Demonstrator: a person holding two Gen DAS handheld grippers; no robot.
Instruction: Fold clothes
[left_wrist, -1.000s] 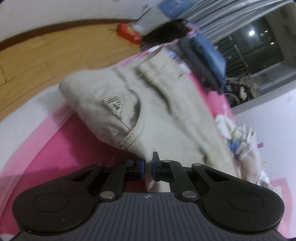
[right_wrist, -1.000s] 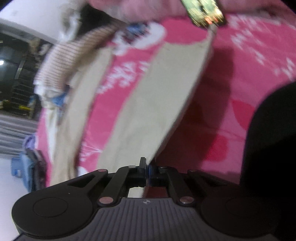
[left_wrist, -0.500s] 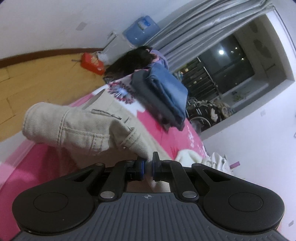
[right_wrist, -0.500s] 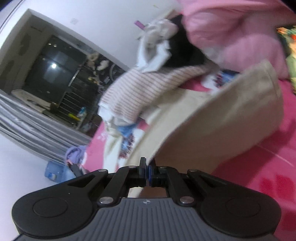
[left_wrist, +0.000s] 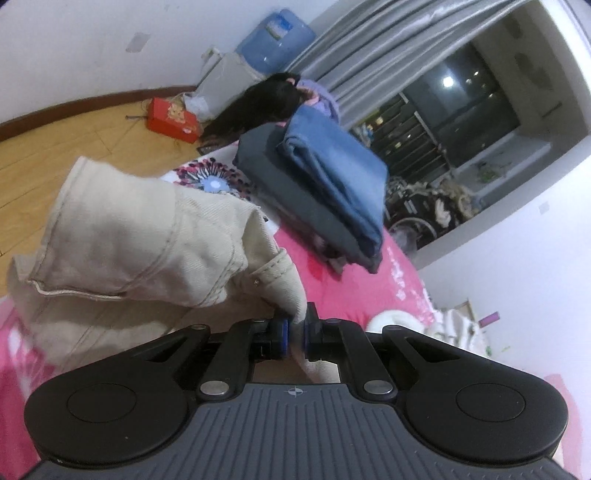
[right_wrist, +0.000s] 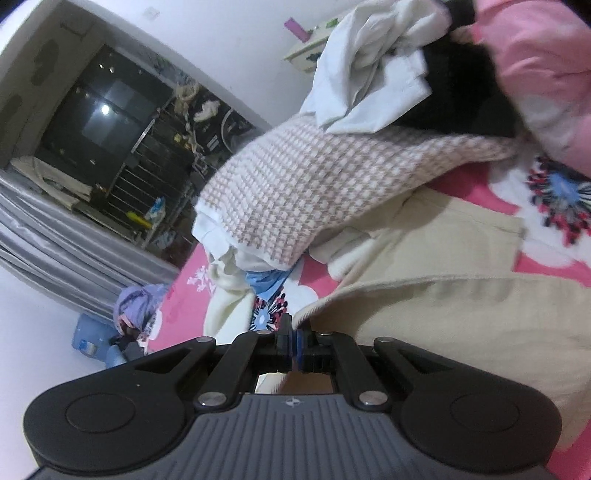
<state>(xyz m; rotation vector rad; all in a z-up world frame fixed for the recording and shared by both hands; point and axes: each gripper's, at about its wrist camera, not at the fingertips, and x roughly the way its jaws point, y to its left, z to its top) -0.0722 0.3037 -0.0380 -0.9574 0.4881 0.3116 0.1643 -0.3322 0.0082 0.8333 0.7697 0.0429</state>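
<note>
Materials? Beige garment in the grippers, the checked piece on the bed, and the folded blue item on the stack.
Beige trousers: looks like heavy cotton twill or denim, matte; diagonal weave, topstitched seams, a rivet.
Checked garment: apparently a soft knit or woven wool blend; pink and white houndstooth texture.
Folded blue item: probably denim, matte, faded.

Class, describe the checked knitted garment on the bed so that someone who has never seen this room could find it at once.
Start at the pink bedspread and find the heap of unfolded clothes on it. The checked knitted garment lies under a crumpled white shirt and a black garment, beside the beige trousers. It alone has a small pink-and-white check; its neighbours are plain.
</note>
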